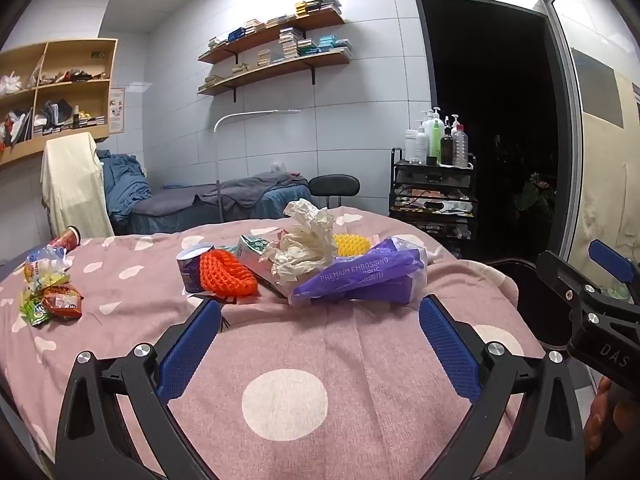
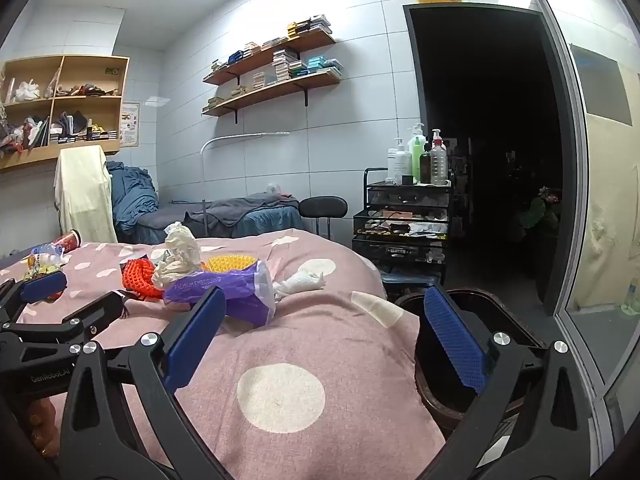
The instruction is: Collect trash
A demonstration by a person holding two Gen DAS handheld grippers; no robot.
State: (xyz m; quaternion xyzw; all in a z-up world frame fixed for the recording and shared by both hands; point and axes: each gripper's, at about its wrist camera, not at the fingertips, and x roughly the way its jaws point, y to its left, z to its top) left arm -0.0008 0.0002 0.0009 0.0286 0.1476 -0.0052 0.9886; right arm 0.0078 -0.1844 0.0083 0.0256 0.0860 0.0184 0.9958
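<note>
A heap of trash lies on the pink spotted bed cover: a purple tissue pack, crumpled white paper, a small can and a green-white carton, mixed with an orange knit piece and a yellow one. Snack wrappers, a bottle and a red cup lie far left. My left gripper is open and empty, just short of the heap. My right gripper is open and empty near the tissue pack, its right finger over a dark bin.
A white tissue wad lies right of the heap. Beyond the bed stand a black cart with bottles, a black stool and a blue treatment bed. A glass door lines the right side.
</note>
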